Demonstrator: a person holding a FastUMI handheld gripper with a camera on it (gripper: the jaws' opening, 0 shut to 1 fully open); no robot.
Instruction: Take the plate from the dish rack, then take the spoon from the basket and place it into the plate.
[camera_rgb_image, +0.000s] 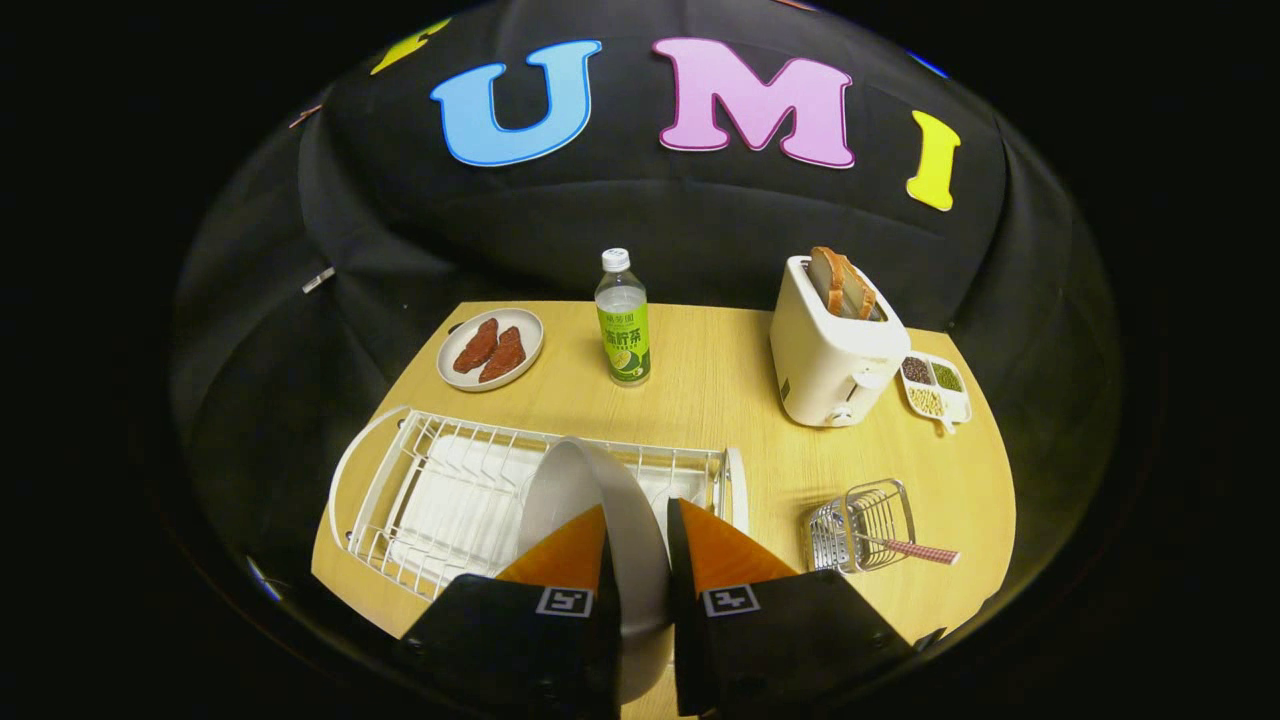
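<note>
The gripper (638, 535) pinches the round white ceramic plate (600, 530) on edge between both fingers, over the right end of the white wire dish rack (400, 490). The spoon with the red checked handle (915, 550) lies in the small wire basket (862, 525) to the right, handle pointing right. Bare wooden table (720, 400) just beyond the rack offers room to set the plate down.
</note>
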